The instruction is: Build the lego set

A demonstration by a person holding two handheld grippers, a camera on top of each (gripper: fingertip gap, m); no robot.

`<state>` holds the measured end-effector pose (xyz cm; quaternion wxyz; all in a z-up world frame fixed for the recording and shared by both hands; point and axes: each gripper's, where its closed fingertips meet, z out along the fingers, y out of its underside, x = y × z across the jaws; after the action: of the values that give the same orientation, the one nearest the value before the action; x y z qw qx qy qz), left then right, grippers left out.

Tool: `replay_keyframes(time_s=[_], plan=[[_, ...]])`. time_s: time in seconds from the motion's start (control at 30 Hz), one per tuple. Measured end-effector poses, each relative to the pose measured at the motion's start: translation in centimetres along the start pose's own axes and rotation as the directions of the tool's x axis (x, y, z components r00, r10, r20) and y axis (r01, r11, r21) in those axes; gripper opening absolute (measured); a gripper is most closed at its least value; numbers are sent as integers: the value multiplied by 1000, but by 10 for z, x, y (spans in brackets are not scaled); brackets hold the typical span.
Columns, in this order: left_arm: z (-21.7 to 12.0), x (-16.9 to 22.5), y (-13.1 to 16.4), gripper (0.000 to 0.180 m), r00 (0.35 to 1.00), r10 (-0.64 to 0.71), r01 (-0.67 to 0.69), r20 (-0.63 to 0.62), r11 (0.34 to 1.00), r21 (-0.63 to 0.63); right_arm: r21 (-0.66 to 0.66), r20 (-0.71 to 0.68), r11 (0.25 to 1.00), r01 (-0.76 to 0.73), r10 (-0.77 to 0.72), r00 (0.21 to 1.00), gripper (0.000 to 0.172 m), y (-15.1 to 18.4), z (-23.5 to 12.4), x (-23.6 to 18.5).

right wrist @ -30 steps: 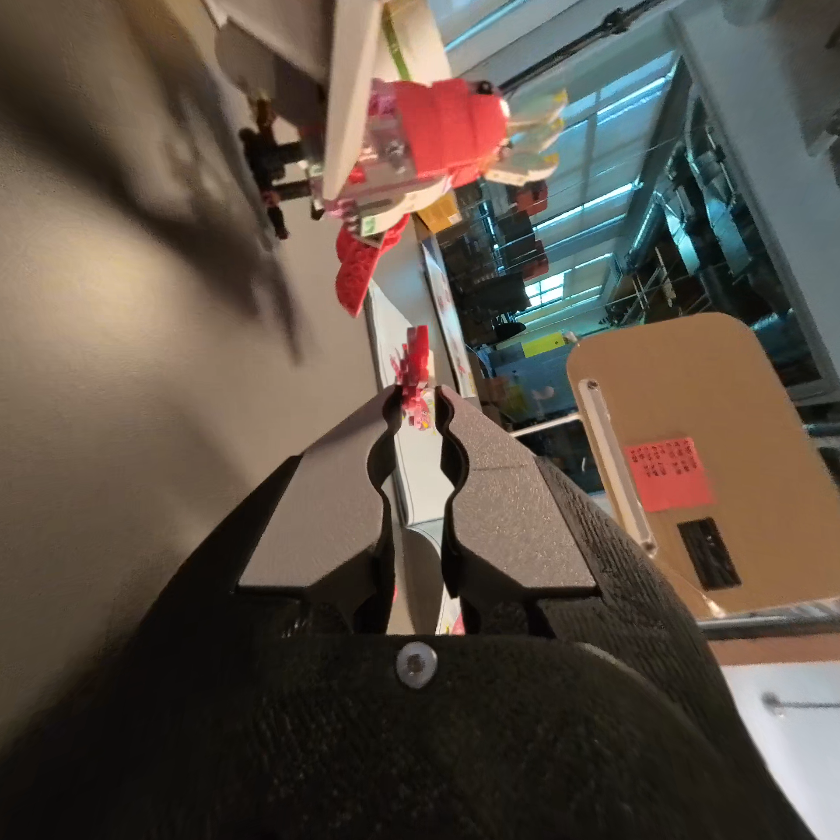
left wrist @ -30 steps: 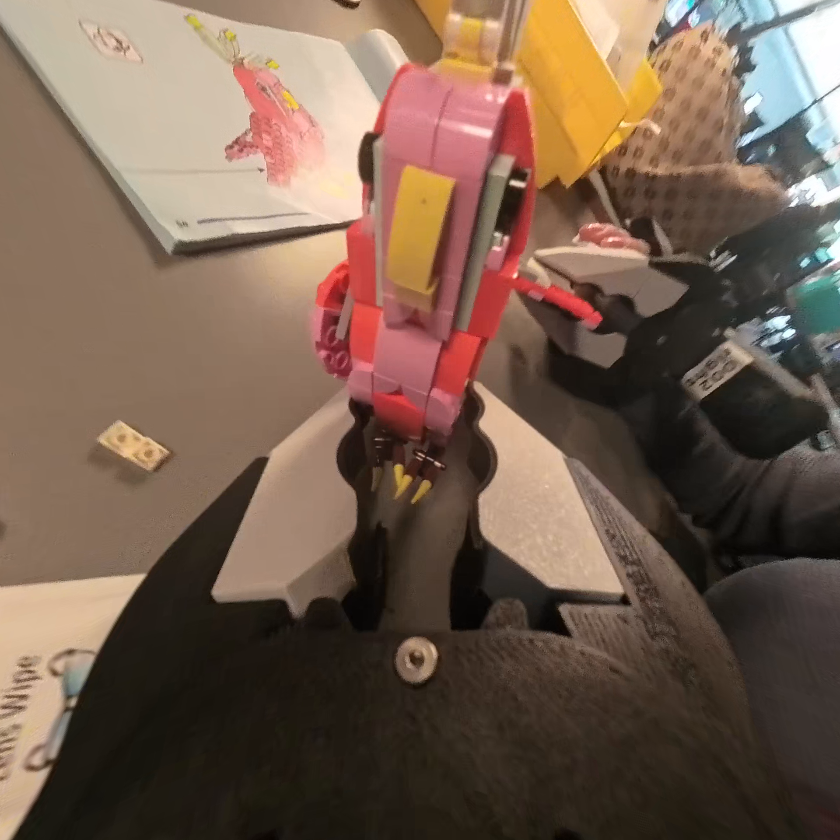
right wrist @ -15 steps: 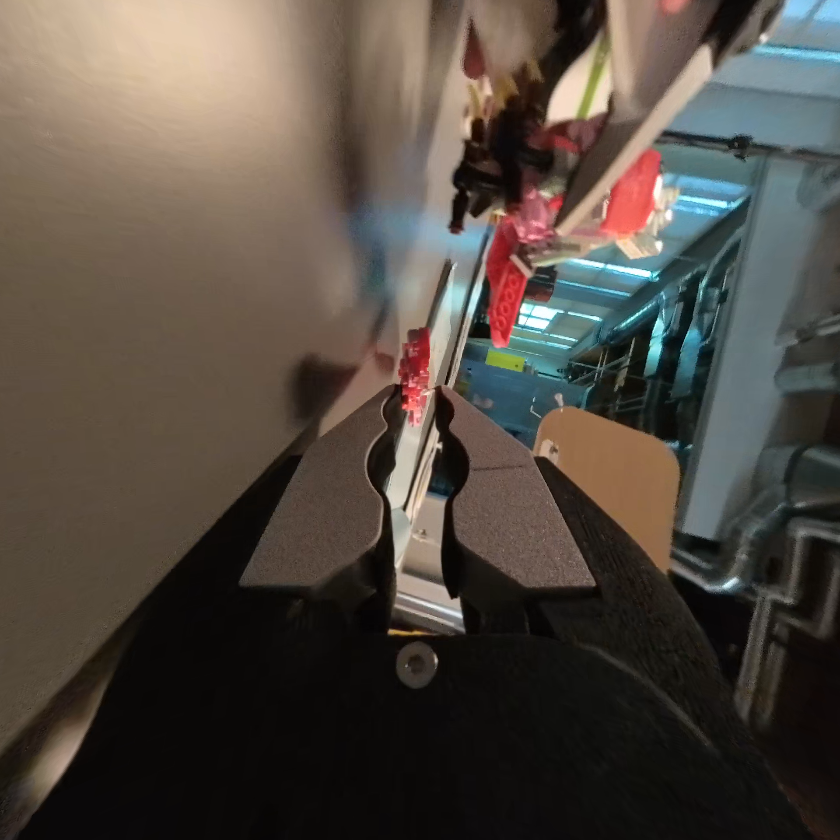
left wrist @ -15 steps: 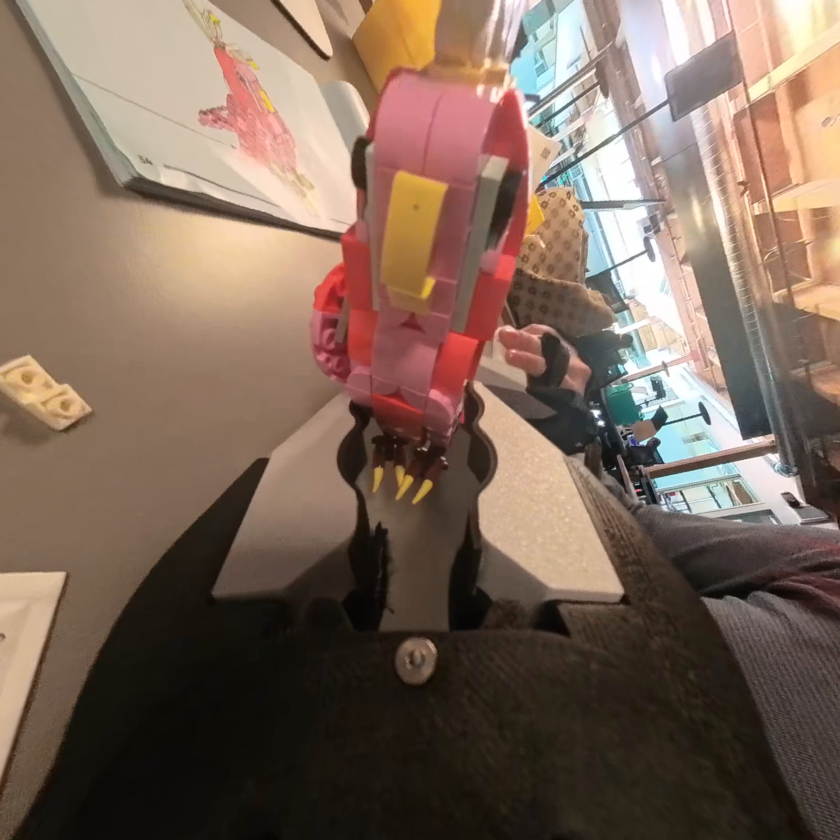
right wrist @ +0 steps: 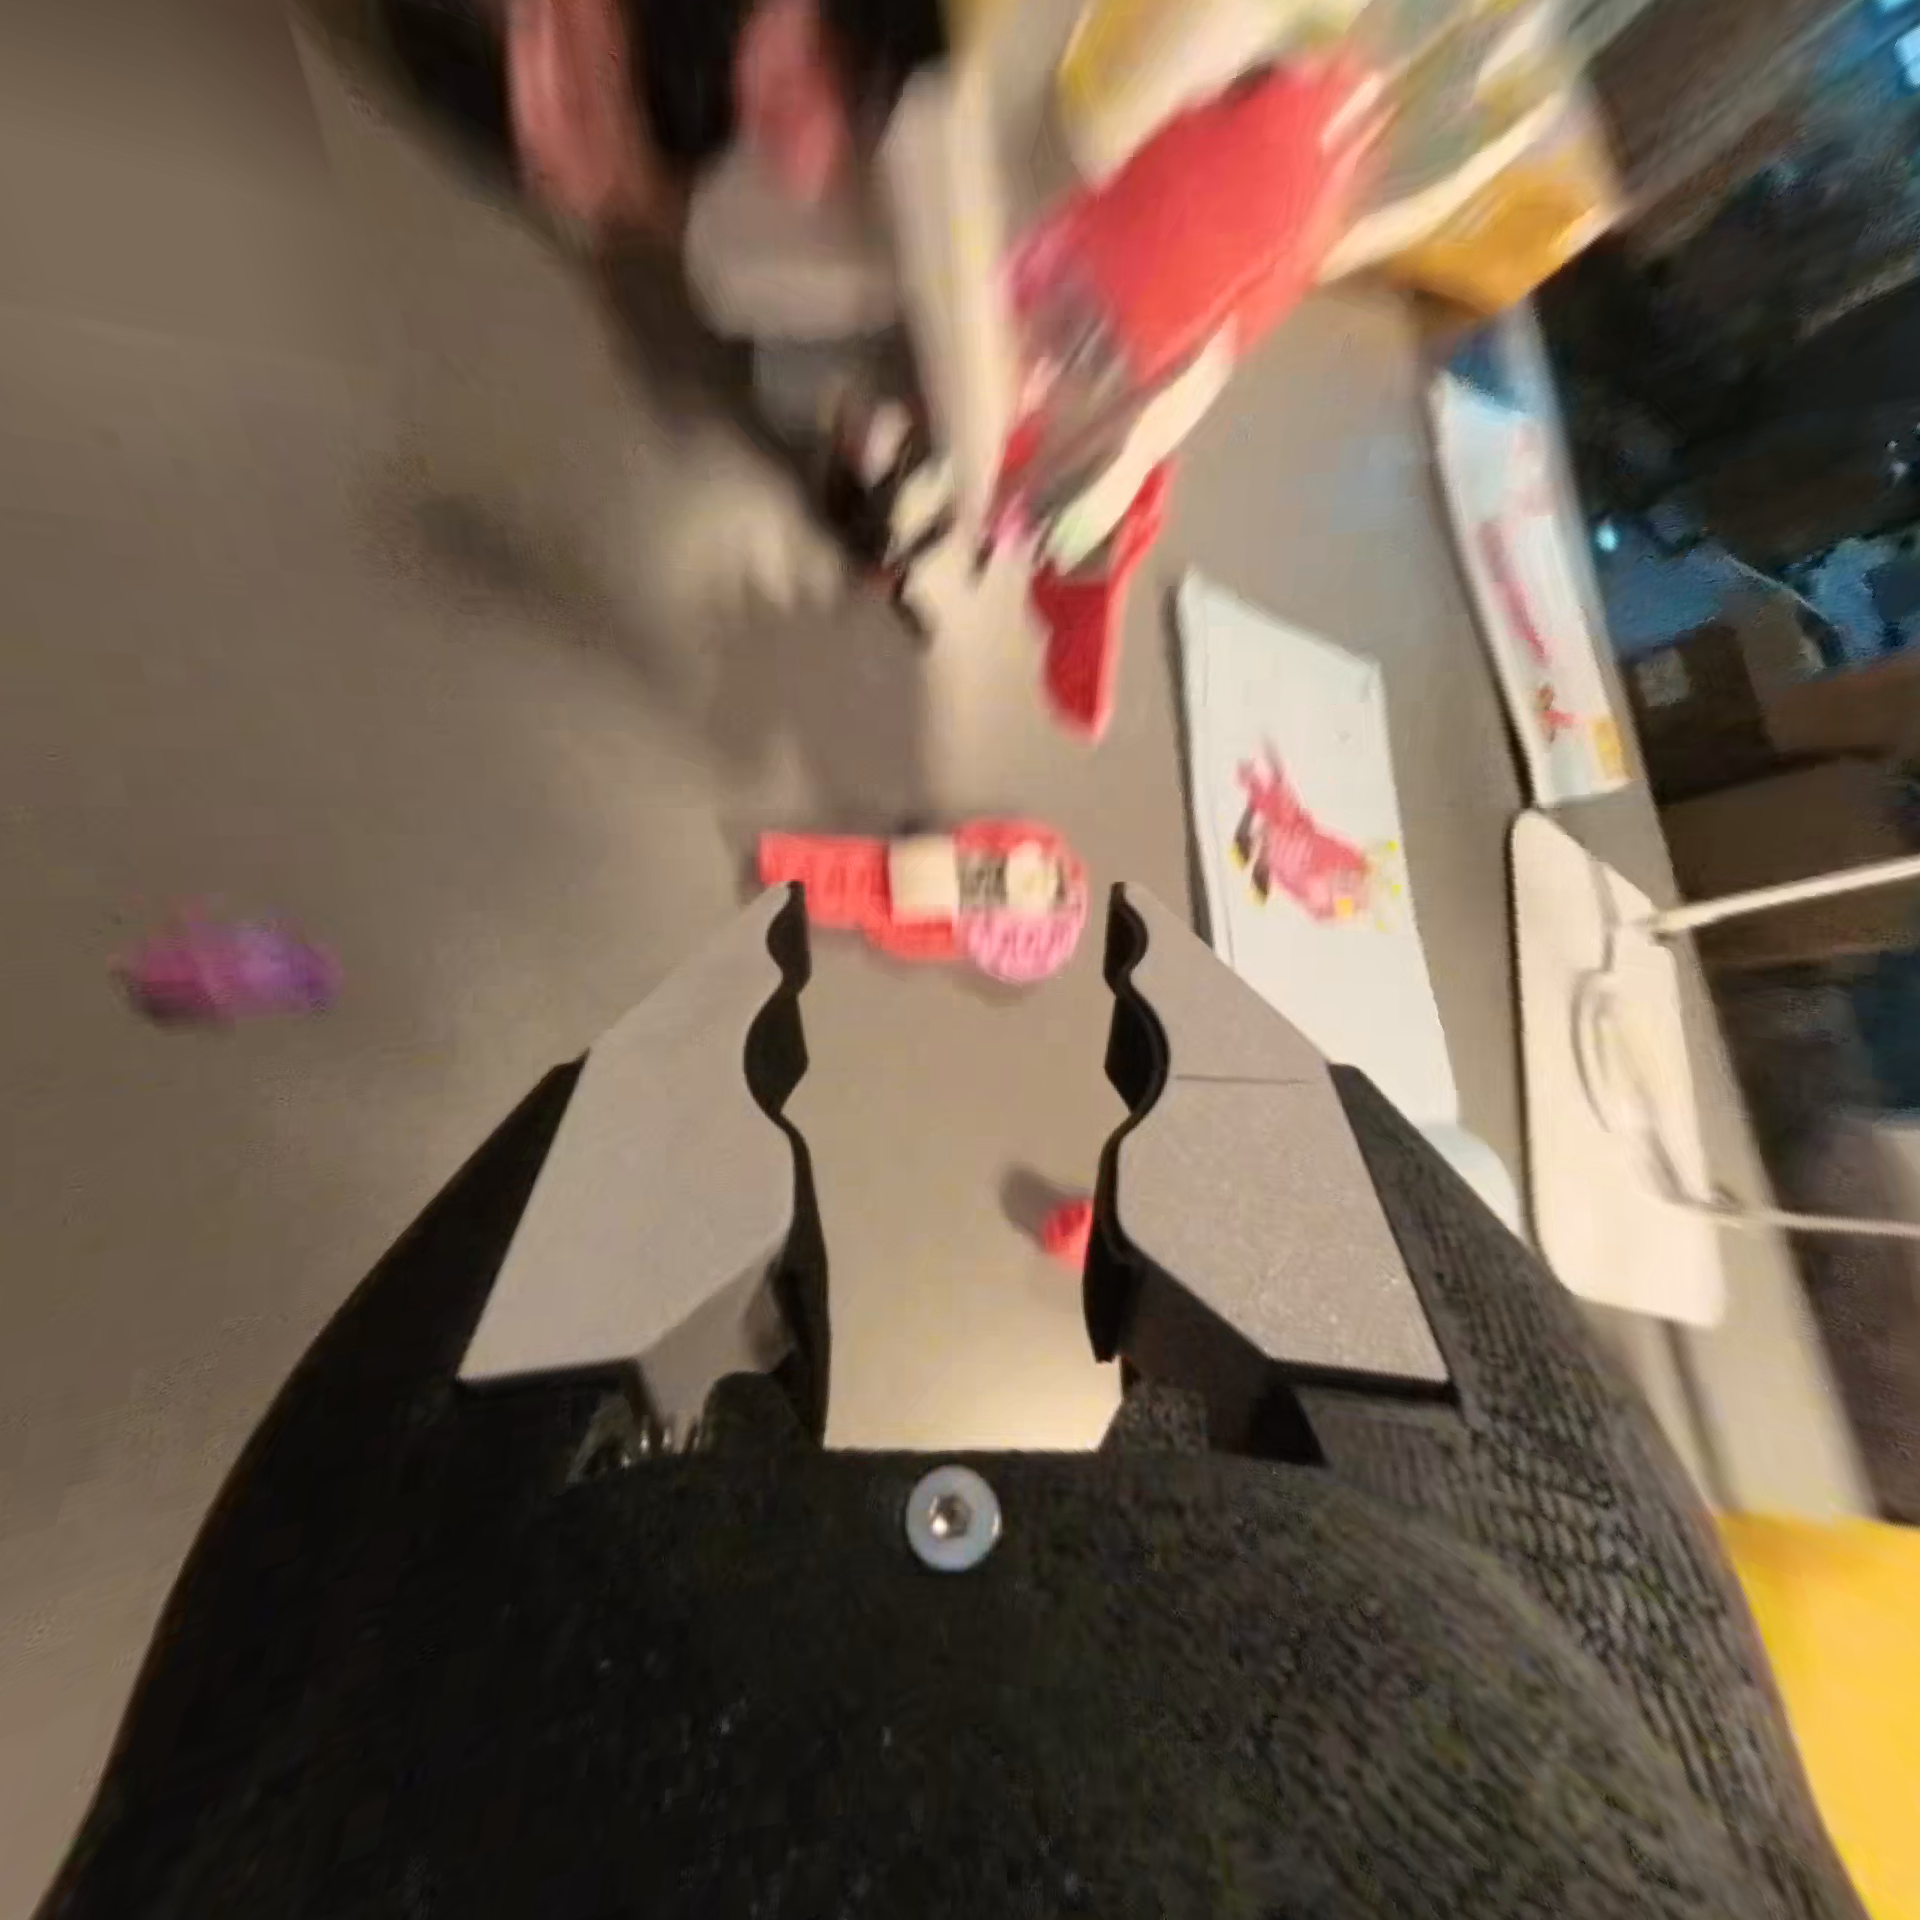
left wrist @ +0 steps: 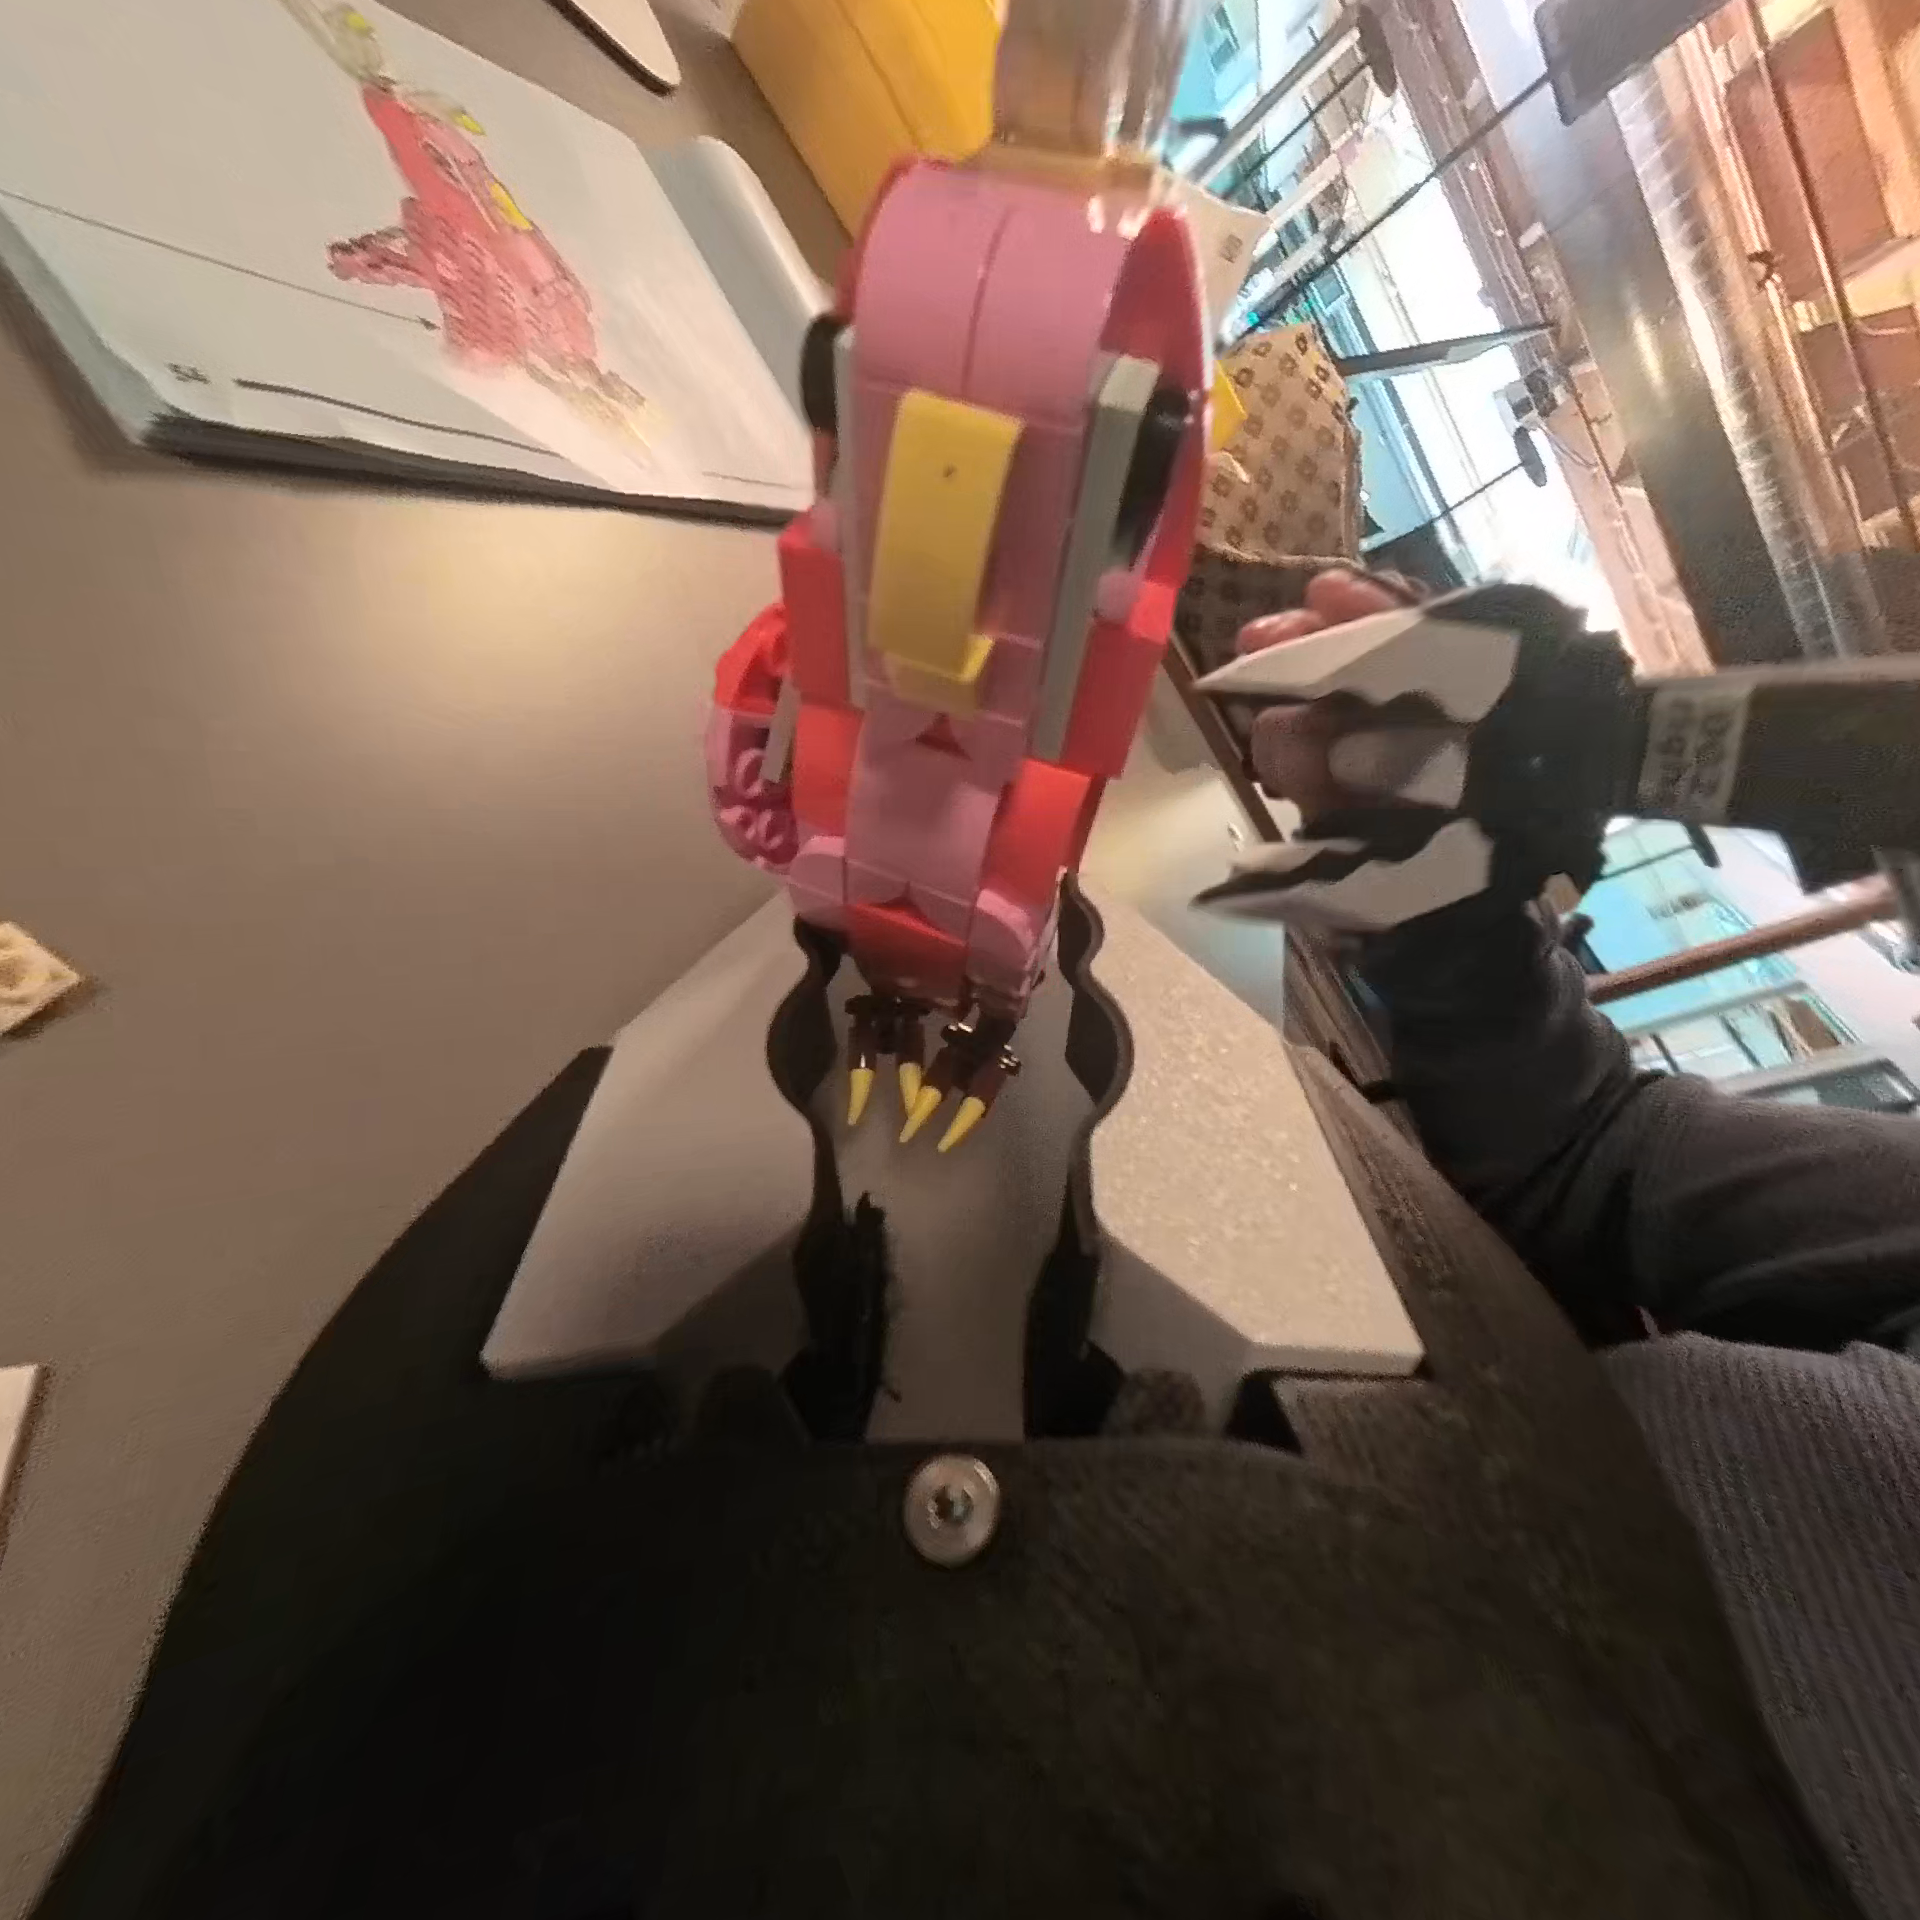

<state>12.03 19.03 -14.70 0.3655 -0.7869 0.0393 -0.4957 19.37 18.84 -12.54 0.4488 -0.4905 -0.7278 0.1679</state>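
Since a second ago the right gripper (right wrist: 951, 904) has spread its jaws wide and swung down to face the grey worktop (right wrist: 312, 623), where before they stood nearly together and pointed off toward a window; the left gripper (left wrist: 935, 935) keeps its pinch on the brick bird (left wrist: 987, 582) as it did then. From the left wrist view, nearest the camera, the bird's lower body sits between the two grey fingers (left wrist: 1226, 1143), both pads against its red and pink sides, with its dark feet and yellow claws (left wrist: 914, 1091) hanging in the gap behind the tips. The bird rises away from the jaws, pink in front with a yellow beak, red at the sides. To its right the other gripper shows side-on with its fingers parted and nothing between them, a person's gloved hand (left wrist: 1340, 675) around it. Farther off on the worktop lie an open instruction booklet (left wrist: 364, 260) and a small cream brick (left wrist: 26, 977) at the left edge. The right wrist view alone shows what lies under the right gripper: a small red piece (right wrist: 1060, 1226) on the worktop beside the inner face of one finger, and just beyond the tips a flat red and pink brick assembly (right wrist: 925, 899), not touched. A purple piece (right wrist: 223, 971) lies well to the left. Farther still, the held bird and the left gripper are a red and grey blur, and more booklets (right wrist: 1299, 831) lie to the right.
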Motion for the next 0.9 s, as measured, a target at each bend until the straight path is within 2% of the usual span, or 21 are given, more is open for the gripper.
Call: replay_keyframes(time_s=[0.03, 0.1, 0.17, 0.27, 0.47, 0.57, 0.77, 0.9], plan=[[0, 3, 2, 40, 1000, 3, -3, -19, 1000, -14, 105, -8, 993, -54, 55, 998, 45, -22, -3, 5], [1, 9, 8, 40, 998, 9, -12, -58, 999, -53, 195, -8, 981, -12, 14, 1000, 33, -53, 0, 4], [3, 15, 14, 40, 995, 10, -20, -99, 995, -97, 149, -21, 982, 113, -111, 994, 26, -64, 13, 0], [-1, 33, 27, 40, 974, -11, -30, -227, 984, -176, 114, 5, 958, 261, -264, 965, 6, -72, 29, -6], [-4, 44, 41, 41, 955, -17, -60, -297, 966, -252, 141, 107, 954, 263, -279, 954, 12, -78, 37, -11], [-4, 43, 39, 41, 956, -33, -42, -293, 968, -247, 96, 141, 949, 299, -311, 940, 9, -74, 35, -14], [-2, 38, 40, 41, 966, -42, -26, -255, 966, -257, 38, 116, 918, 396, -397, 910, 8, -73, 37, -13], [-1, 37, 41, 41, 969, -34, -32, -245, 965, -261, 30, 137, 919, 394, -394, 909, 8, -69, 42, -16]])
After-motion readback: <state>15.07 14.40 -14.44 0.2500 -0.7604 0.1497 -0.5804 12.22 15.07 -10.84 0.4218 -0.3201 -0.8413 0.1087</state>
